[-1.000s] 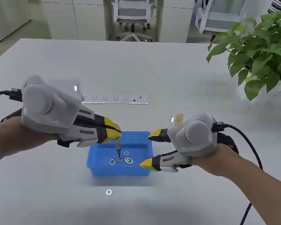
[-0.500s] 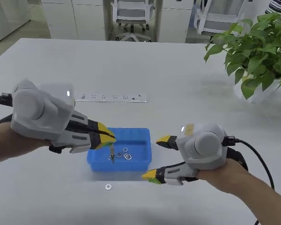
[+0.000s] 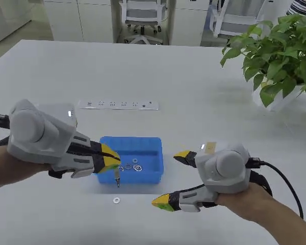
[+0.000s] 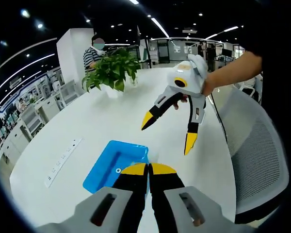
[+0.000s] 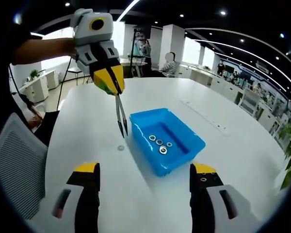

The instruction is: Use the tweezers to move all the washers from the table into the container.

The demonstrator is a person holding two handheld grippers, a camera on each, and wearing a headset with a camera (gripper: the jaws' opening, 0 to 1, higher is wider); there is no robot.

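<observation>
White office table (image 3: pixel 204 92): two grippers, one pair of tweezers, five washers.
Jaws of the left gripper (image 3: pixel 111 157) are pressed together on the tweezers (image 5: pixel 121 116), whose tips hang near the single washer (image 3: pixel 116 200) lying on the table. The right gripper (image 3: pixel 167 178) has its jaws spread wide and empty. Beside the tweezers, the blue container (image 3: pixel 143 145) holds four washers (image 5: pixel 160 142).

tweezers (image 5: pixel 121 114) top hidden in left claw (image 5: pixel 115 89), plant (image 3: pixel 278 53) cropped
</observation>
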